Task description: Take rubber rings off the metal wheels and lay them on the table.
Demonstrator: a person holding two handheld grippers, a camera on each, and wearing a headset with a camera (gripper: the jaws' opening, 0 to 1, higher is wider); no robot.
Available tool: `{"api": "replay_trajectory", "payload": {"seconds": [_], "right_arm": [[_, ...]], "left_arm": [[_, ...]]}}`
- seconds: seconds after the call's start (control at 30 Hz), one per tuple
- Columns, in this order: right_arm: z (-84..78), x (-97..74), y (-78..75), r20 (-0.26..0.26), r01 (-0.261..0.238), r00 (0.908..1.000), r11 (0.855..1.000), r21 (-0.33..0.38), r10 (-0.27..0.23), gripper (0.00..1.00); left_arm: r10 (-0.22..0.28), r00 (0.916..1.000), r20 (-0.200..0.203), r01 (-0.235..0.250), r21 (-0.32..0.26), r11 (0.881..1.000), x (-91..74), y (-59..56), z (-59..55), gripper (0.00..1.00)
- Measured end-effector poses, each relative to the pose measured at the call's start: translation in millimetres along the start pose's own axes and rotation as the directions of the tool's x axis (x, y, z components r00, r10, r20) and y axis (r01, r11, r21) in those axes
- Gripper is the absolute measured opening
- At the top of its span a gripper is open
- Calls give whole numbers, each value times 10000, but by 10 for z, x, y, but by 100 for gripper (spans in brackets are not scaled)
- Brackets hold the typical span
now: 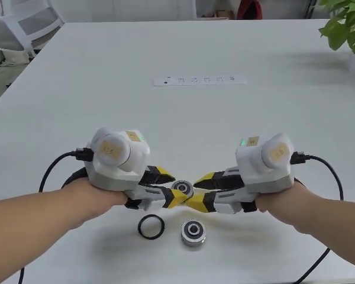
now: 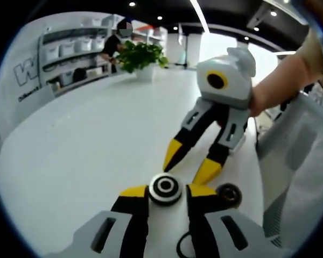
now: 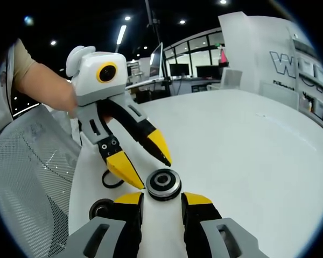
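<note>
The left gripper (image 2: 167,191) was clenched on a metal wheel (image 1: 182,189) above the table (image 1: 165,118); the right gripper (image 3: 162,199) met its rim, grip not discernible; one rubber ring (image 1: 151,226) lay below beside a second wheel (image 1: 193,232); stripping seemed underway; next, pinch only rubber and peel.

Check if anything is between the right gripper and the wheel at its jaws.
Nothing visible. The right gripper has its tips at the metal wheel, which sits between the jaws of the left gripper. The rubber ring and second wheel lie aside on the table.
</note>
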State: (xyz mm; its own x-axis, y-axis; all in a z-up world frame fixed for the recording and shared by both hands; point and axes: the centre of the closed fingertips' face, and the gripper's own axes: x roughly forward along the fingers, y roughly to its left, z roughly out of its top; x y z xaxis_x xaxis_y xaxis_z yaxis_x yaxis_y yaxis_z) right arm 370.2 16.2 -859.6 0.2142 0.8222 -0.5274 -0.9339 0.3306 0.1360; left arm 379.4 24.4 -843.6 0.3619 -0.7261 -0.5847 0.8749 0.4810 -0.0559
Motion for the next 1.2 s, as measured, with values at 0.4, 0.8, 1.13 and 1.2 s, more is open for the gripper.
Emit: {"api": "replay_trajectory", "payload": {"seconds": [0.4, 0.8, 1.13, 1.2], "right_arm": [[-5, -9, 4, 54, 20, 10000, 10000, 74, -20, 27], [6, -9, 0, 125, 68, 9999, 10000, 53, -69, 27], [35, 50, 16, 169, 113, 9998, 9999, -21, -112, 29], [48, 75, 25, 165, 113, 9998, 9999, -69, -112, 30]], "left_arm": [[-45, 9999, -105, 46, 131, 9999, 52, -14, 7, 22], [177, 9996, -219, -165, 554, 9983, 71, 12, 1, 15], [370, 9990, -264, -356, 519, 9980, 87, 26, -4, 14], [403, 9989, -252, -390, 494, 9980, 91, 25, -2, 14]]}}
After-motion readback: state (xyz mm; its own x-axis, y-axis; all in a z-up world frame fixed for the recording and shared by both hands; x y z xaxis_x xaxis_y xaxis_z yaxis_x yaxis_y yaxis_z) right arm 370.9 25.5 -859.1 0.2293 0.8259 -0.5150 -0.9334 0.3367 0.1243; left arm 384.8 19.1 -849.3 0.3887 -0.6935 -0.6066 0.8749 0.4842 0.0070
